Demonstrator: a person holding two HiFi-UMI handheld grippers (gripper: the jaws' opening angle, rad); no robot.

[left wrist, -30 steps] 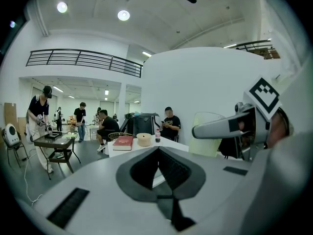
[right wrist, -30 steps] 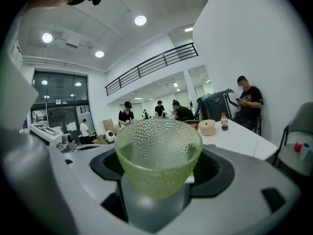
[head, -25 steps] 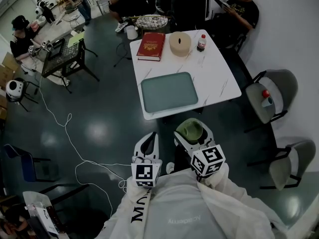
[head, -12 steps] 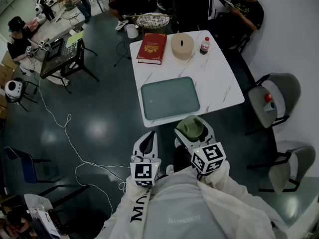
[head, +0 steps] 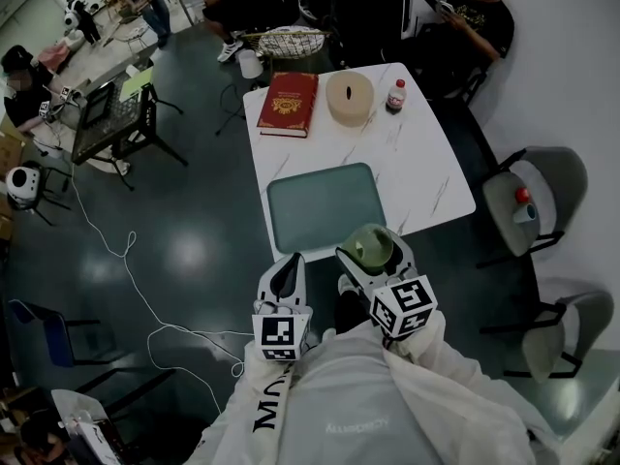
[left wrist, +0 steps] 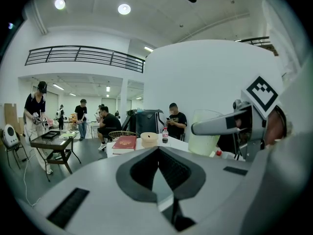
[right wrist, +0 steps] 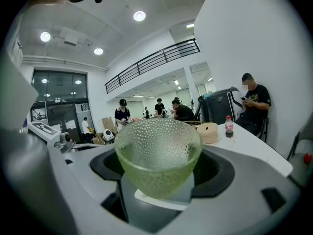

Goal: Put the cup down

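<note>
cup [head: 370, 247] | now at table [head: 426, 163] near edge | tray [head: 325, 206] closer

Garment [head: 334, 405]: dark block letters down the front, seen upside down, not clearly readable; chest print too faint.
Red book [head: 288, 105]: gold emblem, no legible words.
Bottle [head: 395, 95]: red label, unreadable.
Marker cubes [head: 282, 337]: square codes only.

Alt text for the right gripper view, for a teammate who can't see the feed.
A green dimpled glass cup stands upright, clamped between the jaws of the right gripper, filling the middle of the view. Beyond it at right, a white table carries a round tan box and a red-capped bottle, with a seated person behind.
</note>
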